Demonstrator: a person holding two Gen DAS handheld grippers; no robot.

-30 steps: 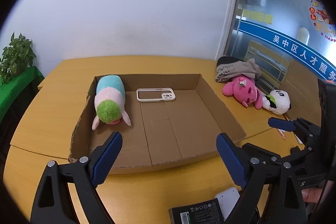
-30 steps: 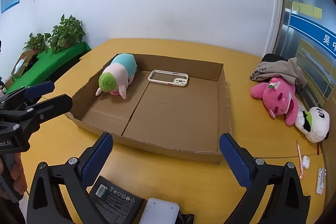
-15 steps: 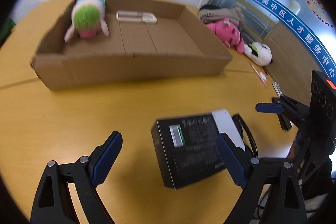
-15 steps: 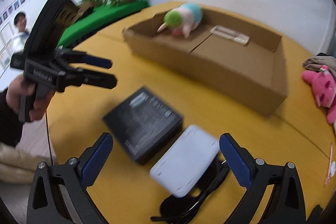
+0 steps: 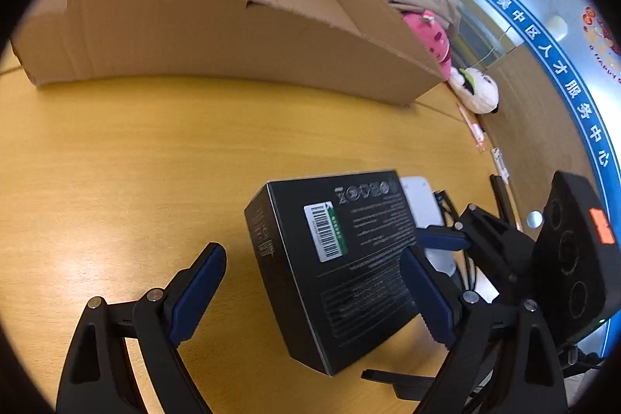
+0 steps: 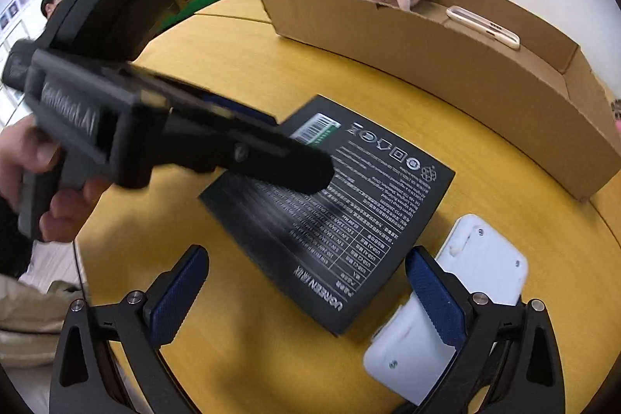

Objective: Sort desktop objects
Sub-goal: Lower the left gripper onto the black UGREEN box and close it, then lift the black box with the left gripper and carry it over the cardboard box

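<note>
My left gripper (image 5: 314,293) has a matte black frame with triangular cut-outs near the base of each finger and round silver screw heads along the arms. Its fingers (image 5: 194,297) carry dark blue pads with a finely ribbed face. My right gripper (image 6: 306,297) is built the same: black arms, silver screws, blue textured pads. Beside the black box (image 6: 330,204), the left unit's body shows a flat black housing with three round recesses and pale raised lettering along its side. The right unit's housing has the same three recesses and an orange sticker. A hand (image 6: 46,181) wraps the black handle, a dark cuff at its wrist.
</note>
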